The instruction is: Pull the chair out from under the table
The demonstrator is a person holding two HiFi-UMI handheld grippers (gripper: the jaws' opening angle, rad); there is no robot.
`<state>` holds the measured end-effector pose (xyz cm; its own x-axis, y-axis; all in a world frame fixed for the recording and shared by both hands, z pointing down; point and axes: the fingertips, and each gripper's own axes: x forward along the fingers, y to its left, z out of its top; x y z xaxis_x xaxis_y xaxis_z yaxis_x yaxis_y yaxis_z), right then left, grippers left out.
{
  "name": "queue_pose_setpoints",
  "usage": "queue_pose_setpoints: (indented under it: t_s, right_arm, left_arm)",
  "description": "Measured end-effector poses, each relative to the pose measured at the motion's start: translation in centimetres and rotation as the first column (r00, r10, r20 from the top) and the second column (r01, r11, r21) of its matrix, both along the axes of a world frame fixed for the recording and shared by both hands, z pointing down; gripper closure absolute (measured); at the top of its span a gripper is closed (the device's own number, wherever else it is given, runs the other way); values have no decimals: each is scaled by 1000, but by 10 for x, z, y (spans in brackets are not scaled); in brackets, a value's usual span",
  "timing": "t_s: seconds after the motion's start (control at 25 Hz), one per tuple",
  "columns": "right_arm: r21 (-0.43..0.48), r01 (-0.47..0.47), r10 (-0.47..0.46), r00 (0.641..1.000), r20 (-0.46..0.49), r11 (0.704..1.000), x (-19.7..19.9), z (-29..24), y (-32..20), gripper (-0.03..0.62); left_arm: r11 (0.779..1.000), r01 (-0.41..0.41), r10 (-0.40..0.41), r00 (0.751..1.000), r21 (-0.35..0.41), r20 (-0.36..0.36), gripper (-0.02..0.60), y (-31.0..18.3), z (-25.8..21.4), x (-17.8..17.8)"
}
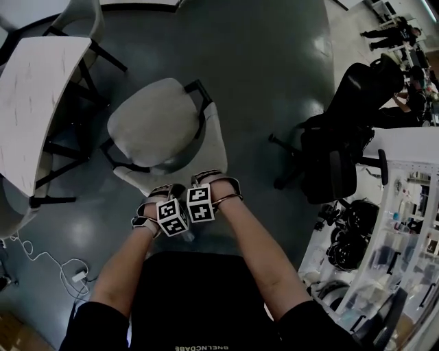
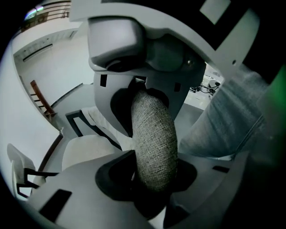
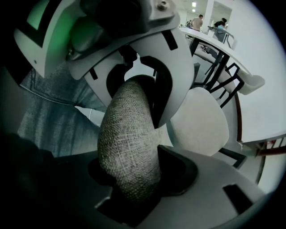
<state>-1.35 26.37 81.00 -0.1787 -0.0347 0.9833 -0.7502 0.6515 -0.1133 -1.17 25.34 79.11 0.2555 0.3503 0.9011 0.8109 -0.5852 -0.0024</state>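
A chair with a light grey fabric seat (image 1: 161,120) and black frame stands on the dark floor, just right of the white table (image 1: 34,89). Both grippers grip the top edge of its backrest (image 1: 216,147) side by side. My left gripper (image 1: 159,195) is shut on that padded edge, which fills the space between its jaws (image 2: 152,147). My right gripper (image 1: 216,182) is shut on the same woven edge (image 3: 132,143). The seat (image 3: 196,120) shows beyond the jaws in the right gripper view.
A black office chair (image 1: 336,151) stands to the right, with a white rack (image 1: 405,233) behind it. Another pale chair (image 1: 82,20) is tucked at the table's far end. A cable and power strip (image 1: 75,274) lie on the floor at lower left.
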Motion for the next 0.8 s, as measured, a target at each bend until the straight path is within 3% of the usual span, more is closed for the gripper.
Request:
queue_pose_setpoints:
  t_s: [0.4,0.8]
  right_arm:
    - [-19,-143,143,990,8,990,6,-3,55,378]
    - [-21,-265,265,964,7,964,0,-6,118,378]
  left_arm:
    - [986,-165,165,986,-22,-17,443,55,2,9]
    - [938,-346,346,938,-16,-9,442,122,0,2]
